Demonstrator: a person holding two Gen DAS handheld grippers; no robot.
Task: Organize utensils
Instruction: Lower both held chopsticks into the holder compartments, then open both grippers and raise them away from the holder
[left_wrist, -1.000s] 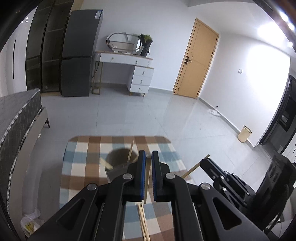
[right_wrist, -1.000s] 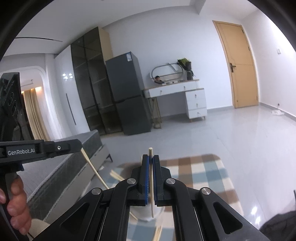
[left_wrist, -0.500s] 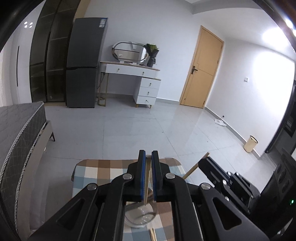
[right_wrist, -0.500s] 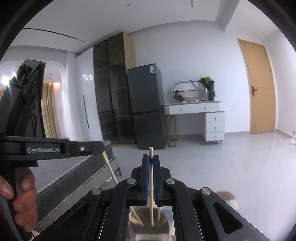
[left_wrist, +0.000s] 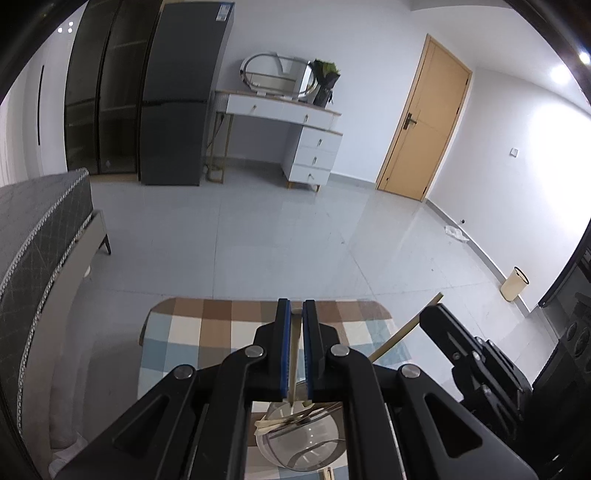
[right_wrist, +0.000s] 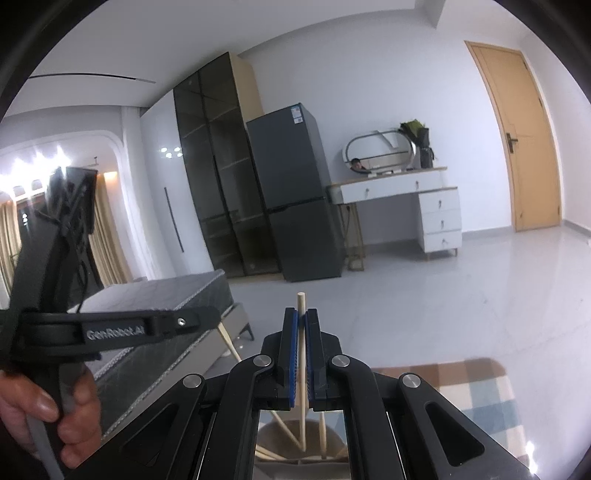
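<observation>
Left gripper (left_wrist: 294, 347) clamps a chopstick (left_wrist: 293, 363) above the clear cup (left_wrist: 301, 443) at six o'clock. Only the right view shows the hand (right_wrist: 48, 417); right gripper (right_wrist: 302, 354) pinches another chopstick (right_wrist: 301, 369).

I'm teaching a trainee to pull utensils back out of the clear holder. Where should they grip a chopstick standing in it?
Probably the upper shaft, from above. The chopstick leans steeply in the clear holder, top end free above the rim, lower end among other utensils. Close the pads across the thin shaft, as the right gripper does on its own chopstick.
</observation>
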